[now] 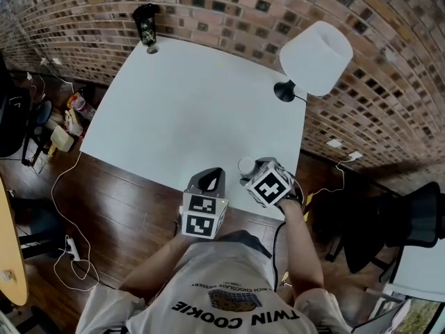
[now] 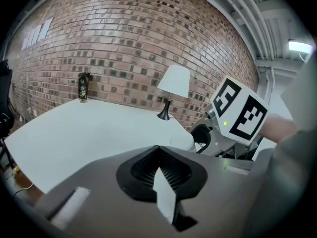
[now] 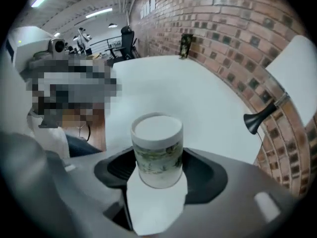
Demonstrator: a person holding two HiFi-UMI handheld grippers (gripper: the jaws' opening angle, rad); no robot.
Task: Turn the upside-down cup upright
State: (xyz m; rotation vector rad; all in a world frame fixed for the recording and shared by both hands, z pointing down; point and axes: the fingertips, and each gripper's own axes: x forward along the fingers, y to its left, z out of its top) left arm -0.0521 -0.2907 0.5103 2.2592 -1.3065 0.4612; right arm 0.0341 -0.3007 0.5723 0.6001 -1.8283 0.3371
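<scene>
- While both forearms reach forward from the person's body, the left gripper [image 1: 209, 180] hangs over the near edge of the white table [image 1: 181, 110]. It points toward the far side, and its marker cube faces up.
- Its tongs are closed together, with nothing between them [image 2: 159, 158].
- Just right of it, and close beside it, the right gripper [image 1: 254, 172] is turned to angle leftward and toward the far side. The hand [image 1: 293, 195] wraps the gripper from behind.
- Its tongs are narrowed onto the cup [image 3: 157, 148], clamping the end nearest the camera from both sides.
- The cup is white, with a green and brown pictured band round its wall.
- The cup's free end shows a pale round face inside a raised rim. I cannot tell whether that face is the base or the mouth.
- From the head view, the cup [image 1: 246, 165] sits over the near right part of the table, close to the edge. Whether it touches the tabletop is unclear.
- At the far right of the table stands a lamp [image 1: 316, 58] with a white shade.
</scene>
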